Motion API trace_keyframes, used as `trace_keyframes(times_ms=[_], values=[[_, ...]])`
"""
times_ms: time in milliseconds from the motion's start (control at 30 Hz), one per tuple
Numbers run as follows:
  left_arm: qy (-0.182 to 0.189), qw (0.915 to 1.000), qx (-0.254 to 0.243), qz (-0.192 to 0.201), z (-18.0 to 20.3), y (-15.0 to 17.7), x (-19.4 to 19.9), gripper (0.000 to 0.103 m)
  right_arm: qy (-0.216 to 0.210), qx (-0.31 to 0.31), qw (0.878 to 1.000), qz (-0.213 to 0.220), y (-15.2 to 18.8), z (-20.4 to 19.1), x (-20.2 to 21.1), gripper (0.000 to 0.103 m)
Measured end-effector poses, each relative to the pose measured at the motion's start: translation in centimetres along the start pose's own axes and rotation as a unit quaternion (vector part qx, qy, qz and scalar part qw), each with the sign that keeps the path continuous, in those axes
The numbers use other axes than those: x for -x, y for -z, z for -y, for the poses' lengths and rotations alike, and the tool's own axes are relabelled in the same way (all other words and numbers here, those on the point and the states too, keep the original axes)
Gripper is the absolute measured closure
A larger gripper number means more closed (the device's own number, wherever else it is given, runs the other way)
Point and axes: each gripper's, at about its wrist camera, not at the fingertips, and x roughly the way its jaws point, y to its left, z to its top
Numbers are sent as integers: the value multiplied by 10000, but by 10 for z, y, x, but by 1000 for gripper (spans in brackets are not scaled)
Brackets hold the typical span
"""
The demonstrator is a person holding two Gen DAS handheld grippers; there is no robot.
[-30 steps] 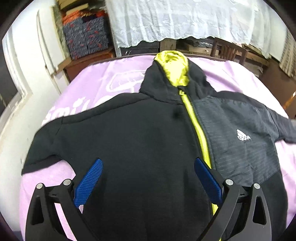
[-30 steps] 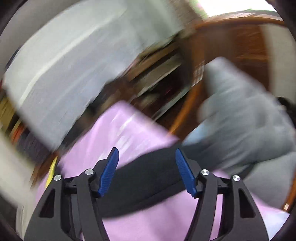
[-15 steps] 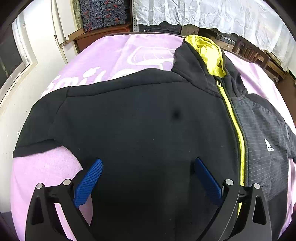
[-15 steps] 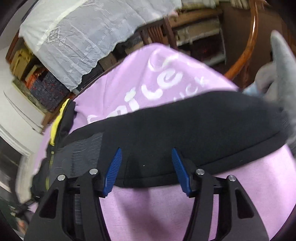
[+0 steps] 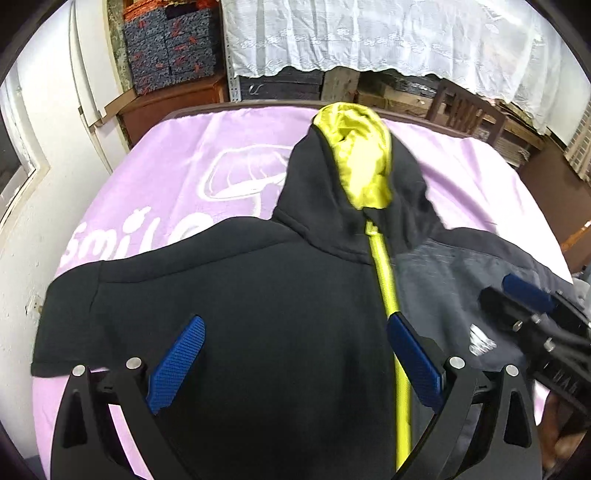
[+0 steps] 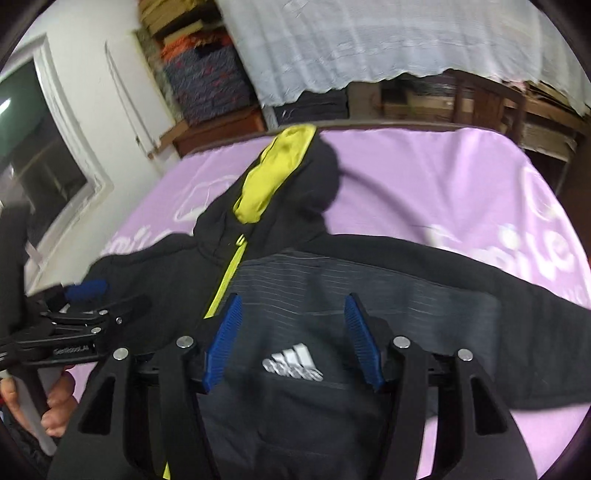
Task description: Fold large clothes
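Note:
A black hoodie (image 5: 240, 273) (image 6: 406, 280) lies front-up and spread flat on a purple blanket (image 5: 184, 177) (image 6: 424, 184). Its hood (image 5: 354, 166) (image 6: 273, 173) has a yellow-green lining, and a zipper (image 5: 384, 280) of the same colour runs down the front. My left gripper (image 5: 294, 321) hovers open over the black chest half, nothing between its pads. My right gripper (image 6: 293, 299) hovers open over the grey striped panel, just above the white logo (image 6: 293, 363). Each view shows a blue pad of the other gripper at its edge (image 5: 528, 295) (image 6: 86, 290).
White lace cloth (image 5: 369, 33) hangs over shelves behind the blanket. Patterned boxes (image 5: 170, 48) stand at the back left, a wooden chair (image 5: 465, 107) at the back right. A white wall and a window (image 6: 37, 147) run along the left. A hand (image 6: 55, 402) holds the left gripper's handle.
The right gripper swung from the right sleeve's end to over the chest panel and rolled level. The left gripper shifted sideways over the black chest. The hoodie lies as before.

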Motion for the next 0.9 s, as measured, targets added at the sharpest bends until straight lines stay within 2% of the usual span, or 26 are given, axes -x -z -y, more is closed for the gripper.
trace_keyframes(times_ms=[167, 200, 300, 433, 467, 500, 533, 567, 633, 667, 700, 767, 800, 833, 900], values=[[-229, 9994, 114, -242, -23, 7, -45, 3, 90, -70, 9996, -266, 5, 0, -44, 46], [-109, 9998, 175, -79, -29, 8, -45, 3, 57, -95, 9997, -222, 7, 5, -48, 46], [125, 9995, 265, -75, -41, 5, -44, 3, -130, -35, 9998, -122, 9, 7, -49, 40], [13, 9976, 690, -24, -77, 4, -39, 3, -390, -150, 9990, -153, 9, 18, -45, 40], [137, 9961, 867, -32, -90, 3, -37, 4, -456, -222, 9986, -167, 9, 23, -44, 40], [589, 9917, 1139, 22, -108, 3, -34, 4, -548, -350, 9977, -175, 10, 31, -41, 40], [782, 9880, 1332, 70, -118, 4, -27, 4, -619, -496, 9967, -177, 10, 38, -39, 40], [614, 9855, 1576, 118, -132, 5, -22, 4, -687, -717, 9949, -177, 11, 50, -35, 40], [-84, 9828, 1829, 228, -156, 7, -17, 4, -718, -1035, 9919, -158, 13, 71, -28, 40], [-274, 9792, 2003, 202, -170, 8, -18, 4, -796, -1163, 9899, -142, 14, 79, -26, 40], [-430, 9718, 2315, 92, -189, 11, -22, 4, -1014, -1391, 9850, -137, 18, 94, -21, 43], [-276, 9652, 2593, 182, -206, 14, -19, 4, -1357, -1775, 9746, -151, 24, 116, -16, 53], [-383, 9620, 2697, 183, -210, 14, -17, 4, -1360, -2031, 9696, -150, 29, 132, -10, 55], [-477, 9616, 2696, 189, -211, 14, -16, 4, -1255, -2198, 9674, -89, 34, 145, -3, 61], [-921, 9618, 2576, 142, -206, 11, -17, 4, -1074, -2460, 9633, 63, 43, 168, 13, 62]])
